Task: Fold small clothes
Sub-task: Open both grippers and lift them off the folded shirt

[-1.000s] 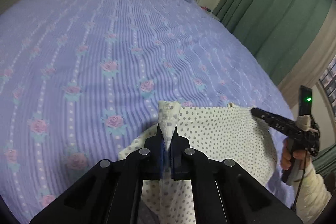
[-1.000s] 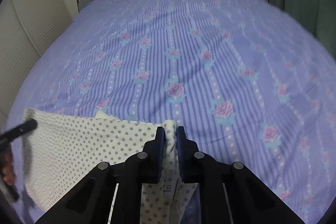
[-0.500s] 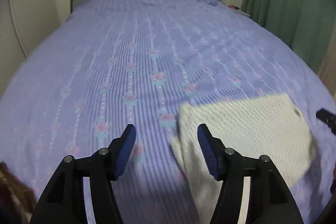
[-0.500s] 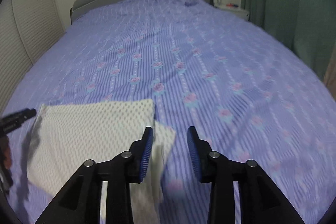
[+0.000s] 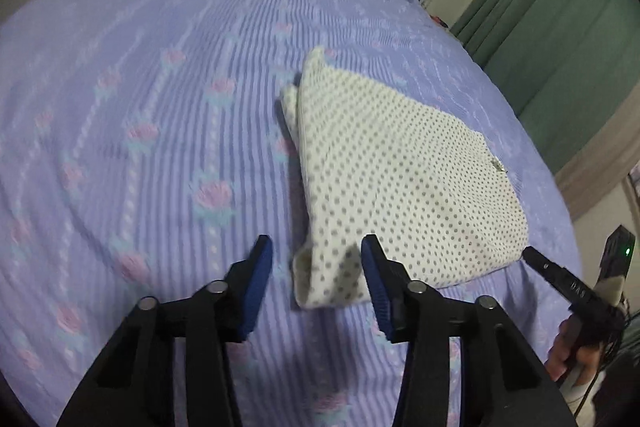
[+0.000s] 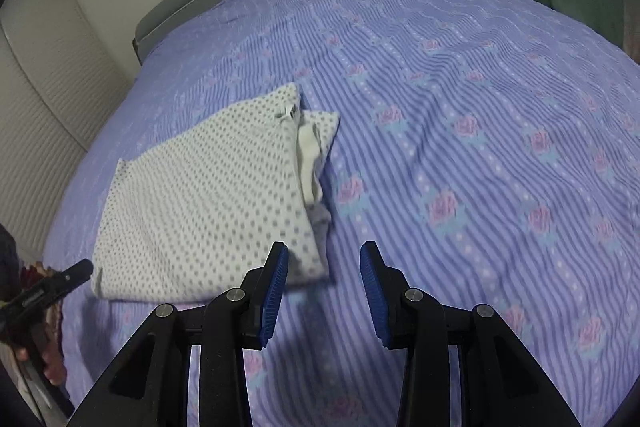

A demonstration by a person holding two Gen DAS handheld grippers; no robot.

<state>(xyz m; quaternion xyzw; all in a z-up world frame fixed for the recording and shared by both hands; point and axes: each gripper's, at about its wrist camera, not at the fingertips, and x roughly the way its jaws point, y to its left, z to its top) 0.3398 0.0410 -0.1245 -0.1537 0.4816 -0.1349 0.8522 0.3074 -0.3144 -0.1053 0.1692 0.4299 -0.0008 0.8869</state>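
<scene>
Now both your grippers off garment [image 5: 400,187]: left gripper [image 5: 316,287] part-open after narrowing, right gripper [image 6: 323,291] part-open, both empty. Garment released, lying folded on bed [image 5: 120,87], just beyond tips. Fold judged done.

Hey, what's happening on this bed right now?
A person is folding small clothes with a pair of handheld tongs in each hand. A white dotted garment lies folded on the purple flowered bedspread. Both the left tongs and the right tongs are open and empty. The left tongs' jaws have just been closing partway; the right ones recently opened. Nothing is between either pair.
</scene>
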